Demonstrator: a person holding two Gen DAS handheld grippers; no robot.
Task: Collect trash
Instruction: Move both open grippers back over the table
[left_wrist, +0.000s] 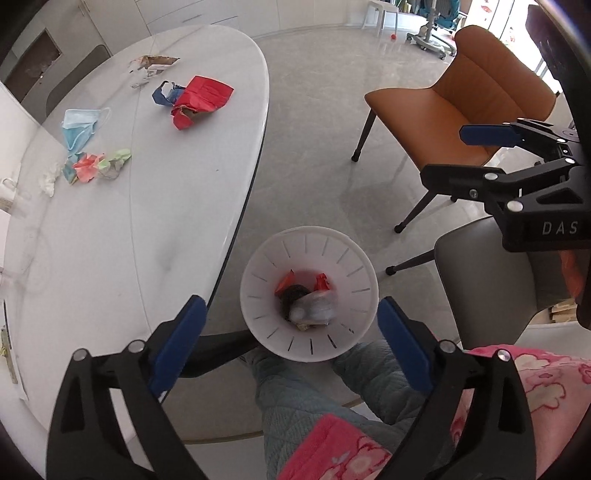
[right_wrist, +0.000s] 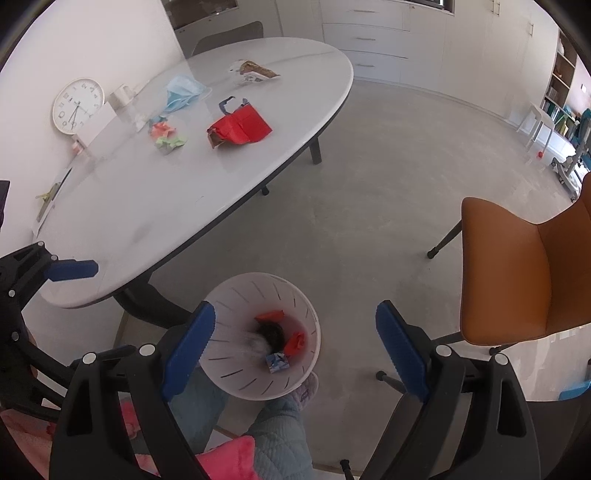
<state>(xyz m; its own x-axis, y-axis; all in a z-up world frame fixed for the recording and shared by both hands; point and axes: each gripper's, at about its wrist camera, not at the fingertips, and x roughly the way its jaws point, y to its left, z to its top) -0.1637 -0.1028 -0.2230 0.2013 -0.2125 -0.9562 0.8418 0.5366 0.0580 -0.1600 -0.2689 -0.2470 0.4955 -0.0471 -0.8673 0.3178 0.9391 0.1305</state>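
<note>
A white slotted trash bin stands on the floor by the table's near edge, holding red scraps, a dark lump and a clear bag; it also shows in the right wrist view. My left gripper hangs open and empty above the bin. My right gripper is open and empty too, over the bin's right side. On the white oval table lie red paper, a blue face mask, crumpled coloured papers and a torn brown wrapper.
An orange chair stands on the floor to the right, a grey chair nearer. A white clock leans against the wall at the table's far side. My legs and slipper are beside the bin.
</note>
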